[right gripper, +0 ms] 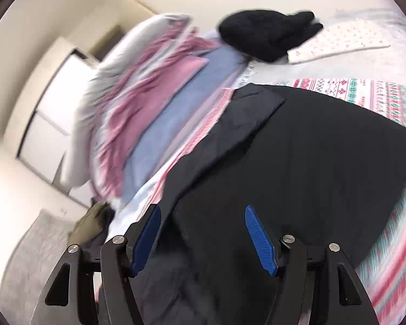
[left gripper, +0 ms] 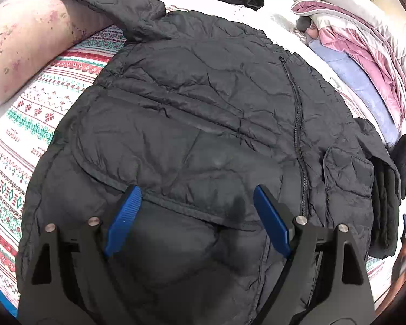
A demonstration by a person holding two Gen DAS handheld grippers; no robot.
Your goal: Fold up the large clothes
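A black quilted jacket point(left gripper: 203, 113) lies front up on the bed, its zipper point(left gripper: 297, 124) closed. One sleeve point(left gripper: 100, 2) stretches to the upper left over a pillow. The other sleeve point(left gripper: 349, 176) is folded in over the jacket's right side. My left gripper point(left gripper: 196, 189) hangs open just over the jacket's lower front, with nothing between its blue pads point(left gripper: 124, 216). In the blurred right wrist view, my right gripper point(right gripper: 202, 208) stands open over the jacket's point(right gripper: 297, 162) edge, holding nothing.
A patterned red, green and white blanket point(left gripper: 27, 135) covers the bed. A pink flowered pillow point(left gripper: 27, 43) lies at the left. Piled pink, blue and grey bedding point(right gripper: 149, 103) lies along the far side. Other dark garments point(right gripper: 265, 32) lie beyond the jacket.
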